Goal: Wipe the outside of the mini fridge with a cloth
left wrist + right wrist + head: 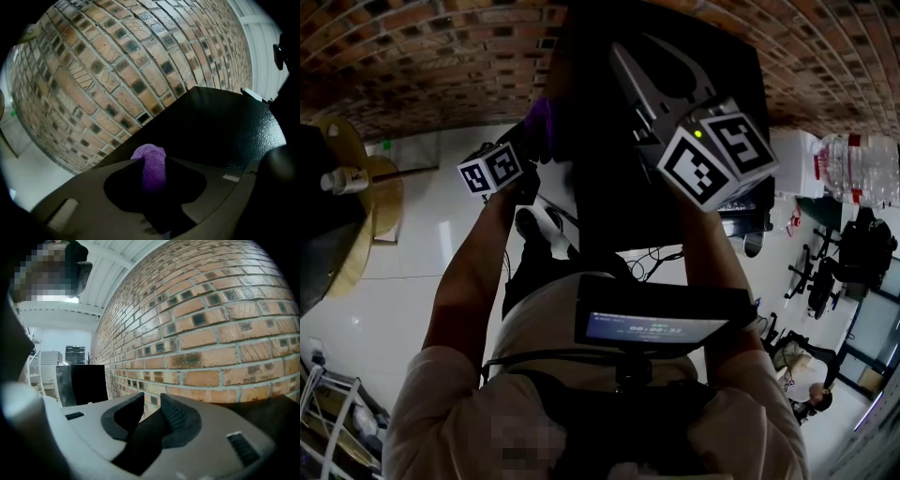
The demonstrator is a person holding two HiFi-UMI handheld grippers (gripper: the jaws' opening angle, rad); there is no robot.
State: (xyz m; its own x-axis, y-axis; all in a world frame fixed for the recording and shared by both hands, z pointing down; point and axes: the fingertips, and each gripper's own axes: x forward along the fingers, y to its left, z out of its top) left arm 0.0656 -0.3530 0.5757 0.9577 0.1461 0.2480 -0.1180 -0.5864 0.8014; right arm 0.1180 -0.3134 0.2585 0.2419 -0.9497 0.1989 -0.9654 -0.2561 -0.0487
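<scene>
A round wooden table (358, 220) stands at the far left on the white floor (412, 272), well away from the work; a brick wall (117, 70) runs behind everything. The left claw (152, 169) is clamped on a purple cloth (149, 157), a bunched fold of which sticks out past the tips. In the head view the cloth (542, 120) sits at the upper left edge of the black mini fridge (609, 187), just beside its side panel (whether it actually presses on the panel cannot be told, the fridge being so dark). From the left gripper view the fridge (225, 126) fills the right half, its pebbled black surface catching a little light. Further right, the right claw (151, 400) is held over the top of the fridge, level with the brick wall; its jaws stand narrow, a thin gap between the ribbed pads (172, 414) and nothing in it. A large clear water bottle (861, 167) stands on the floor at the far right, well apart from the fridge.
</scene>
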